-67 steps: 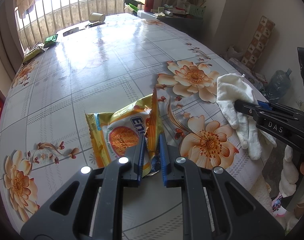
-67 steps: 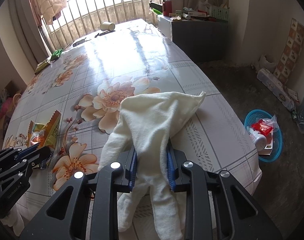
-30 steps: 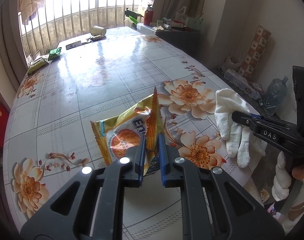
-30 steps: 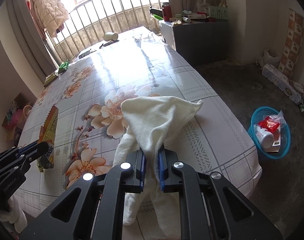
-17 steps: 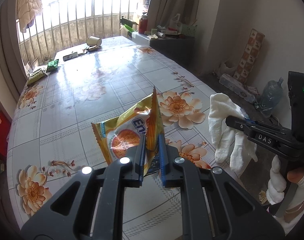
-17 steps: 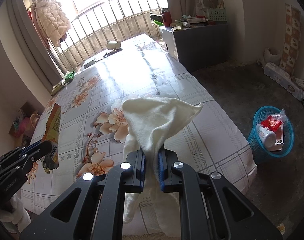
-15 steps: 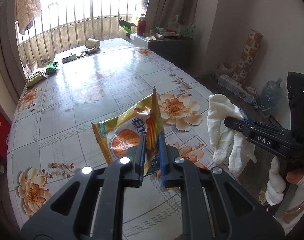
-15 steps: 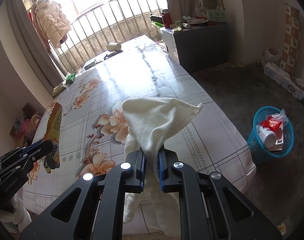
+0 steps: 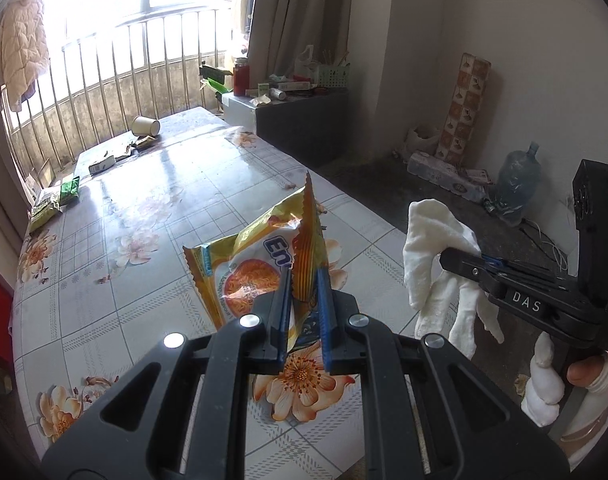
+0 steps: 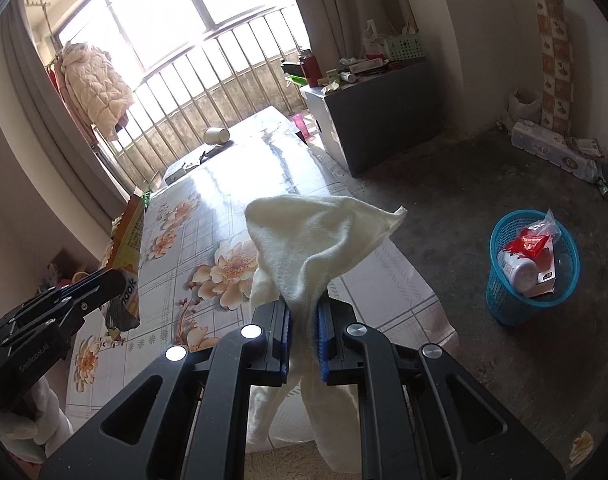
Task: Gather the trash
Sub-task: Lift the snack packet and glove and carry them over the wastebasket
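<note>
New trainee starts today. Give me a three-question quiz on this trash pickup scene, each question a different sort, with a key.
1. True or false: the left gripper holds a yellow snack wrapper.
2. What does the right gripper hold? A) paper cup B) white glove C) bottle
3. Fill in: the blue basket stands on the ____.

Key: 1 true; 2 B; 3 floor

Table [image 9: 152,216]: near end and middle bare, open for passage. Far end by the window: tipped paper cup [image 9: 146,126], small box [image 9: 102,164], green packets [image 9: 54,202] along the left edge. Floor right of table open up to blue basket [image 10: 499,300], already holding rubbish.
</note>
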The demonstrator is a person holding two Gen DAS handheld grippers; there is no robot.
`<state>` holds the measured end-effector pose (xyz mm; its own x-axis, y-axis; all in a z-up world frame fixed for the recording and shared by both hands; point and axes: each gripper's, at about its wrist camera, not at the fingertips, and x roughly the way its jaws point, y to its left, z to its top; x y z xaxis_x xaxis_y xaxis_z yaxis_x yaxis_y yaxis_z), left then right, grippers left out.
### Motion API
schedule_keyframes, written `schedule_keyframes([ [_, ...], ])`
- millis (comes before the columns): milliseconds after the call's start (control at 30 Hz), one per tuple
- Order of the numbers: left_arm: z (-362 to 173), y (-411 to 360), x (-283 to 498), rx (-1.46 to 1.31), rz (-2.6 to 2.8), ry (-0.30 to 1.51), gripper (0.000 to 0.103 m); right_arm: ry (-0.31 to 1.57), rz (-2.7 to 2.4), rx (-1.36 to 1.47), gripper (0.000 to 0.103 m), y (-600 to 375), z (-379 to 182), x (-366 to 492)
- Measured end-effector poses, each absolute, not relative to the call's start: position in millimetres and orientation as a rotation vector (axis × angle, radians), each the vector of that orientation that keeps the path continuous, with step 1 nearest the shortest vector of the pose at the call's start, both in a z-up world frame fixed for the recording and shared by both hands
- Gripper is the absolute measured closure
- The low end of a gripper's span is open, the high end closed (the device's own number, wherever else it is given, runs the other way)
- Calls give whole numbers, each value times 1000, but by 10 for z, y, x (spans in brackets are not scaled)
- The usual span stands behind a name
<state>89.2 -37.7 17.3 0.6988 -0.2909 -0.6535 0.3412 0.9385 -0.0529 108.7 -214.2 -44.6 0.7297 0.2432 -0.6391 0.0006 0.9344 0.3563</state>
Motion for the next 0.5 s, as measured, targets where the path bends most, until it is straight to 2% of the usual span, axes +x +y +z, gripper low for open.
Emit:
schedule_keyframes([
  [500,410,-1550,1145,147,-547,692,92,675,1,532,92,-3227,-558,814],
])
